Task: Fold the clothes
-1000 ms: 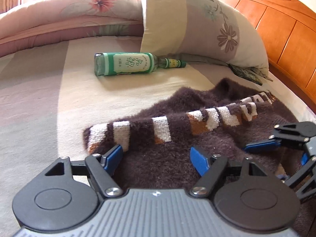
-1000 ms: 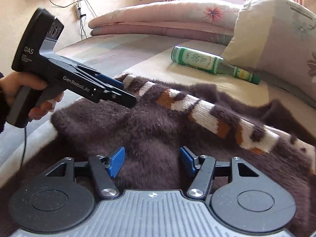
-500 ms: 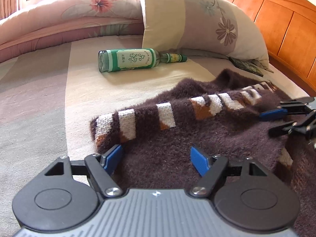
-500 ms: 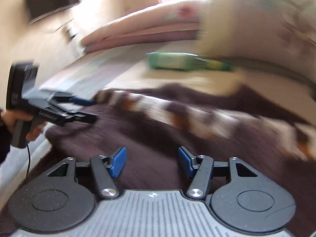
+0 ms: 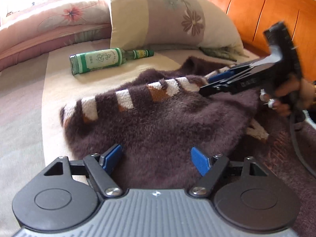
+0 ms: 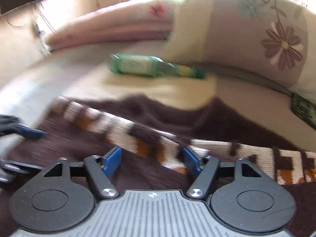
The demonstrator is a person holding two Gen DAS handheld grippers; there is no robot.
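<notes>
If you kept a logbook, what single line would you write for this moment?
task: fold clothes | left gripper: jaws open over brown sweater | right gripper: jaws open at patterned band | green bottle beside pillow

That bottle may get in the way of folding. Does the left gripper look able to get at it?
Probably yes: the left gripper is open and empty, and the green bottle lies exposed on the bed beyond the brown sweater, with nothing covering it.

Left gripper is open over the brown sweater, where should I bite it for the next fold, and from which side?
Take the striped hem corner of the sweater, at its left end nearest the bare sheet. It is a free, slightly raised edge. Bring the left gripper in low from the sheet side, one finger under the edge. The right gripper is open further right along the same band.
</notes>
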